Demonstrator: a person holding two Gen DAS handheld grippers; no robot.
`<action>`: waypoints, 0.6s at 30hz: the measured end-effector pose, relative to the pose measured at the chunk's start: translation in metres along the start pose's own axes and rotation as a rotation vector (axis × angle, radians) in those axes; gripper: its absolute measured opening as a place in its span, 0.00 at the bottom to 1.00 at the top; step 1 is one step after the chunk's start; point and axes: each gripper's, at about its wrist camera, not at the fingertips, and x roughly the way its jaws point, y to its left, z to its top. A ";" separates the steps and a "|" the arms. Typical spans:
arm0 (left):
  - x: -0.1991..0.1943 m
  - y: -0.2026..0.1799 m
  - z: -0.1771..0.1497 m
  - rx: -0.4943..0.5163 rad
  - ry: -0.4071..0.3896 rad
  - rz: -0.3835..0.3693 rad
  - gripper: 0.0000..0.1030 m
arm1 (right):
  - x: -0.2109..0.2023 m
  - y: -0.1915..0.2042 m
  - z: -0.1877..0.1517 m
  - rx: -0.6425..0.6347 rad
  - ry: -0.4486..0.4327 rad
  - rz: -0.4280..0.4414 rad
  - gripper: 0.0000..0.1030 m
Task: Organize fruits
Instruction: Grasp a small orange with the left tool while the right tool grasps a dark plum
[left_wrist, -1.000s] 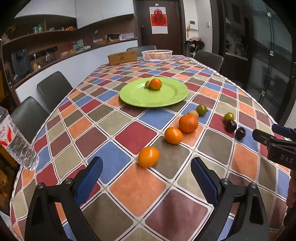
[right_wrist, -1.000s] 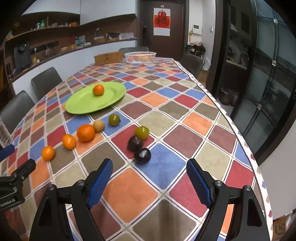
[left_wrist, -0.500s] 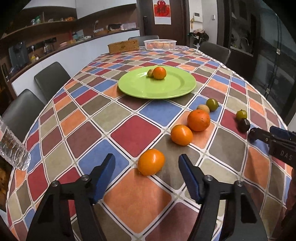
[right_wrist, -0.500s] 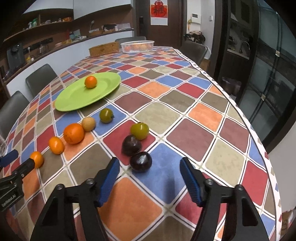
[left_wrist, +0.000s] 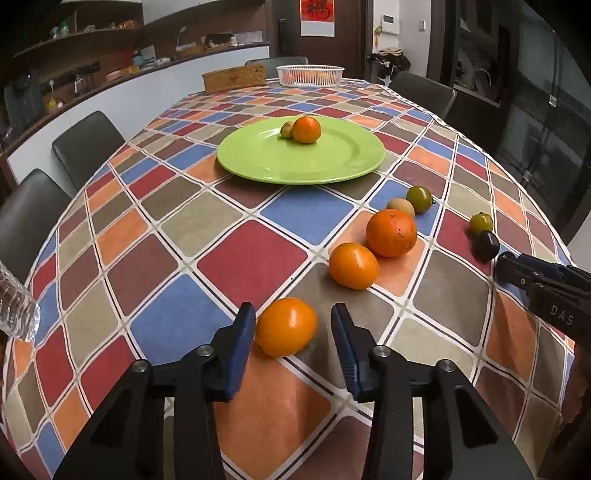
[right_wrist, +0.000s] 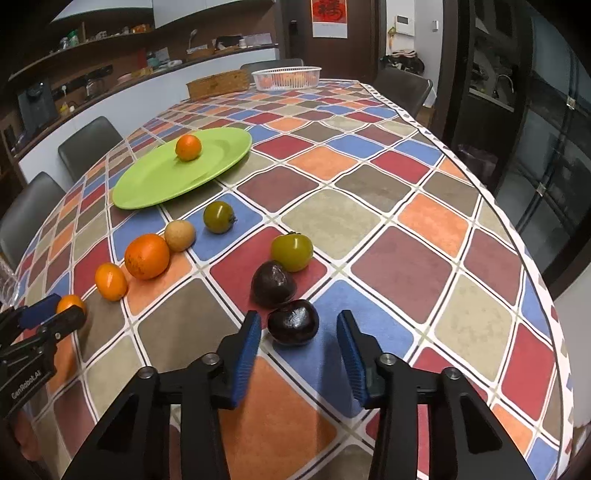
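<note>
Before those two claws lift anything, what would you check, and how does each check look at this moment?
1. Left gripper straddles the nearest orange: ok, jaws closing, left pad about touching, right pad still apart.
2. Right gripper straddles the near dark fruit: ok, jaws closing, gaps on both sides.
3. Firm grip on either fruit: not ok yet.
4. Second dark fruit clear of the right gripper: cannot tell, it sits very close.
5. Green plate has free room: ok, only an orange fruit and a small one on it.

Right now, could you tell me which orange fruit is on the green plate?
The orange fruit beside a small greenish fruit on the green plate; three others lie on the tablecloth.
</note>
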 end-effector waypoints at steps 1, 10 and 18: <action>-0.001 -0.001 0.001 0.008 -0.004 0.006 0.36 | 0.000 -0.001 0.000 0.001 0.001 0.000 0.36; -0.005 -0.002 -0.001 0.008 -0.020 -0.014 0.31 | -0.002 0.000 -0.002 -0.005 -0.003 0.030 0.29; -0.028 -0.006 -0.001 0.017 -0.085 -0.055 0.18 | -0.027 0.006 0.001 -0.038 -0.061 0.065 0.29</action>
